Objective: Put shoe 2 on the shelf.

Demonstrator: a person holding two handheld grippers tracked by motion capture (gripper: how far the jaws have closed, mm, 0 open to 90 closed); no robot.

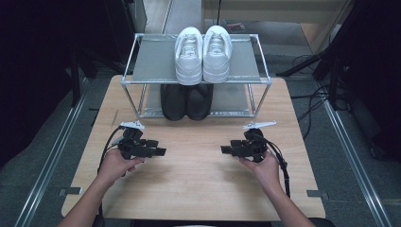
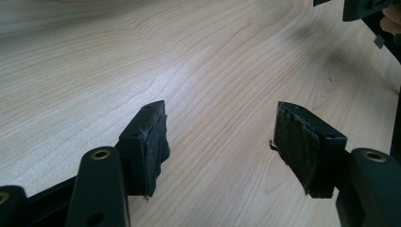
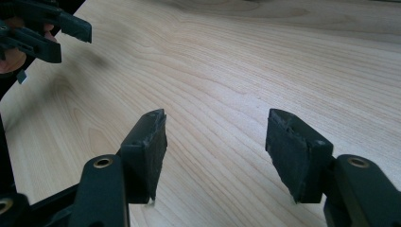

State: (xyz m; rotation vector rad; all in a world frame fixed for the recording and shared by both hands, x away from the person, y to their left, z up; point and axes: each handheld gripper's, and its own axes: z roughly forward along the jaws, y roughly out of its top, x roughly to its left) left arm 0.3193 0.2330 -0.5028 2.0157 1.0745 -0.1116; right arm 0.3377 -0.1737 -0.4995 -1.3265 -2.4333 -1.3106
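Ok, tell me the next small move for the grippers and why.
Probably carry the right gripper forward toward the white shoes on the rack's top shelf. Both grippers, the left gripper too, sit open over bare table, holding nothing, and the shoes are the nearest things to grasp.

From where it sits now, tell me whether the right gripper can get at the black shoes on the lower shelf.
Probably yes. The right gripper is open with nothing in it, bare table lies ahead, and the black shoes stick out at the rack's open front. It points sideways, so it must turn first.
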